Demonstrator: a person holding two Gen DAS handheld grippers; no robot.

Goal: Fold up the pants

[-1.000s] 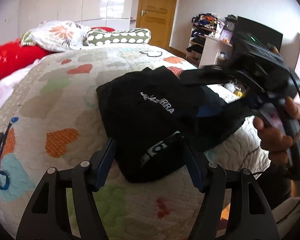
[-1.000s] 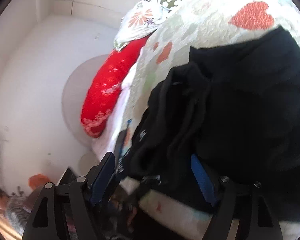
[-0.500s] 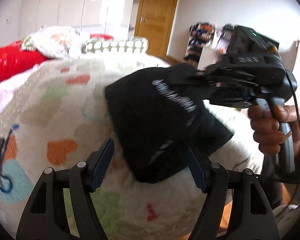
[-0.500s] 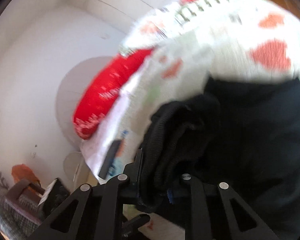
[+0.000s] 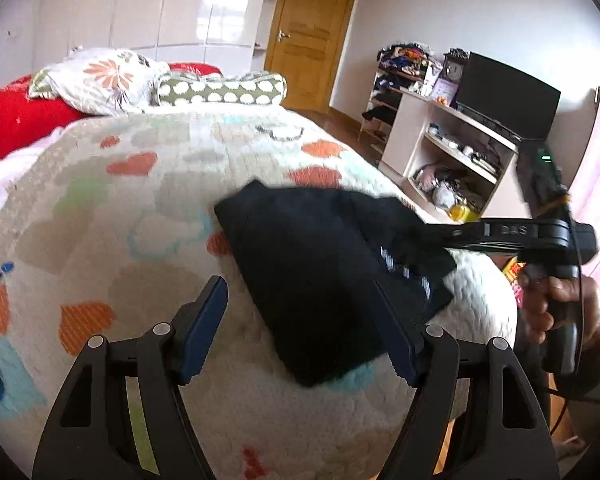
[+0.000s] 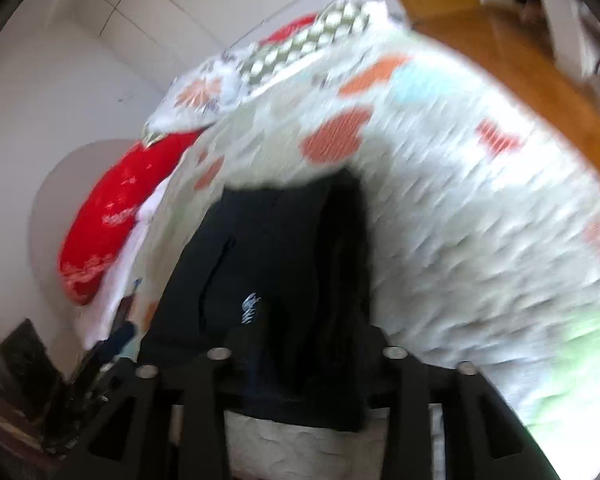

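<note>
The black pants (image 5: 320,272) lie folded into a compact bundle on the heart-patterned quilt (image 5: 120,220); they also show in the right wrist view (image 6: 268,264). My left gripper (image 5: 304,316) is open and empty, its fingers on either side of the bundle's near edge. My right gripper (image 6: 304,344) is shut on the right edge of the pants; in the left wrist view it comes in from the right (image 5: 432,236), held by a hand. The right wrist view is blurred.
Pillows (image 5: 100,80) and a red cushion (image 5: 12,124) lie at the head of the bed. A shelf unit with a TV (image 5: 504,96) stands to the right, past the bed's edge. A wooden door (image 5: 312,36) is at the back.
The right gripper closed on the pants' edge and carried it over to the right and down. The bundle is flatter and more compact now. The left gripper stayed open and pulled back slightly.
</note>
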